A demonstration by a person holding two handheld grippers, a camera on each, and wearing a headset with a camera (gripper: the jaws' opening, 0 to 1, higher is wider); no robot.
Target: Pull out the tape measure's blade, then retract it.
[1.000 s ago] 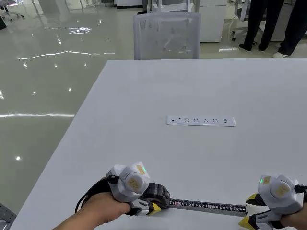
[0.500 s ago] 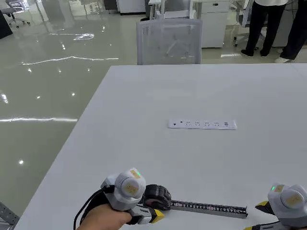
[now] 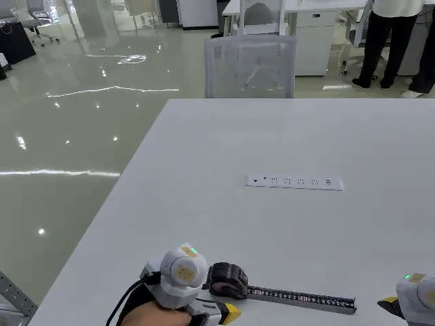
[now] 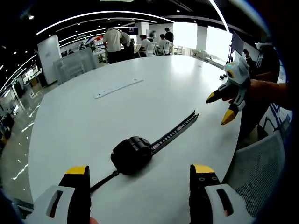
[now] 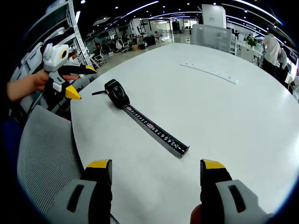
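In the head view we are seeing the black round tape measure (image 3: pixel 226 280) lying on the white surface (image 3: pixel 285 136) near its front edge. Its dark numbered blade (image 3: pixel 302 299) is stretching flat to the right. The left gripper (image 3: pixel 221 314) is sitting just beside the case, and the right gripper (image 3: pixel 391 307) is waiting apart from the blade's free end. A long white power strip (image 3: pixel 293 182) is lying farther back.

In the left gripper view the left gripper (image 4: pixel 140 183) is standing wide open and holding nothing, with the tape measure (image 4: pixel 131 154) resting just ahead of it. A thin black strap (image 4: pixel 103 181) is trailing from the case, a detail we cannot make out from the head. The right gripper (image 4: pixel 220 107) is hanging in the air, spread and empty.

In the right gripper view the right gripper (image 5: pixel 155 165) is also gaping, gripping nothing, and the blade (image 5: pixel 154 130) is ending a little ahead of it. Here the printed numbers are reading clearly, while the head view is blurring them.

We are judging the pulling-out as done. The retracting is left, and nobody is holding the case yet.
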